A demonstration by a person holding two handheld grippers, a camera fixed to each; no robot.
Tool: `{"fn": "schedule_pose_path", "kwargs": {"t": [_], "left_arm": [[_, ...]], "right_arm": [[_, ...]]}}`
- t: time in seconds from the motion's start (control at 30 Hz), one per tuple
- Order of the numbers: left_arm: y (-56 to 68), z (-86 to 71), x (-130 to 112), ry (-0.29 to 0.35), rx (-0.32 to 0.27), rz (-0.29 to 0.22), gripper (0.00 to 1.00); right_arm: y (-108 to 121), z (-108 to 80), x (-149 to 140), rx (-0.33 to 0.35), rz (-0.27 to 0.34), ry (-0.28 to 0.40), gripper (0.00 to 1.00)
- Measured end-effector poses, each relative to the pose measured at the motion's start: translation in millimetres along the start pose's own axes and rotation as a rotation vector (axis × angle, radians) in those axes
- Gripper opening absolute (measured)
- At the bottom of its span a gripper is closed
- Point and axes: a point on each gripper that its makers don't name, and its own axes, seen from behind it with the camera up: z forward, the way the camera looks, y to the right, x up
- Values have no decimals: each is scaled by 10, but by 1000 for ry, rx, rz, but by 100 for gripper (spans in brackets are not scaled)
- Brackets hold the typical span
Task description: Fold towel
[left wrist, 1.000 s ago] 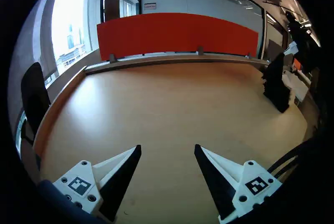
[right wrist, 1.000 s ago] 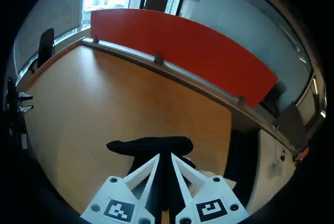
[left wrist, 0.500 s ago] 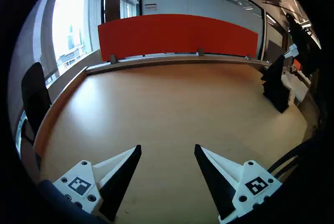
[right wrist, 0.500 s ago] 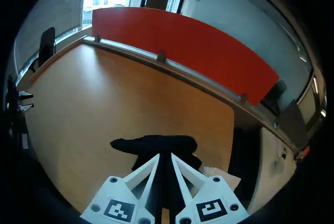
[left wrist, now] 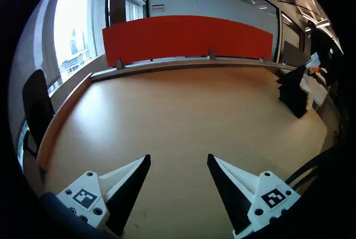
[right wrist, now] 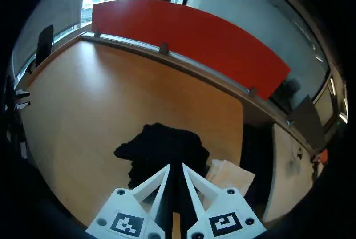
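Since a moment ago, the towel (right wrist: 164, 145) in the right gripper view is showing as a fuller, taller lump rather than a thin strip, and the red divider (right wrist: 187, 38) is sitting higher in that picture.

Closest in, a pale wooden table (left wrist: 178, 105) is spreading out under both tools, its grain catching soft daylight. A tan sheet (right wrist: 229, 176) is lying by the table's right edge in the right gripper view, just beside the towel. Farther back, the red divider is running along the table's far edge. A dark chair (left wrist: 35, 101) is standing off the left side, and beyond it a tall window (left wrist: 71, 43) is letting in bright light.

The left gripper (left wrist: 178, 156) is hanging low over the wood with its fingers spread wide and nothing between them. The right gripper (right wrist: 176, 166) is pointing down toward the table, its fingers pinched almost together on black cloth in the narrow slit.

The black towel is bunching just ahead of those fingertips, one tip poking out to the left. In the left gripper view it (left wrist: 293, 99) is standing well apart at the table's far right, its long axis running up and down with a peak on top; whether its bottom is touching the wood, I cannot tell.
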Motion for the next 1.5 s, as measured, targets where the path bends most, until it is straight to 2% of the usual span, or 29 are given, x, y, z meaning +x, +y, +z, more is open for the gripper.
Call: {"fn": "schedule_pose_path", "kwargs": {"t": [0.33,0.9,1.5], "left_arm": [[26,-21,0,-3,-1,10,94],[42,-57,-23,-22,10,33,94],[21,-56,-52,-50,29,44,94]], "right_arm": [[134,41,-383,-27,5,-67,4],[164,264,-1045,-22,83,-170,4],[96,524,-1366,-9,132,-226,4]]}}
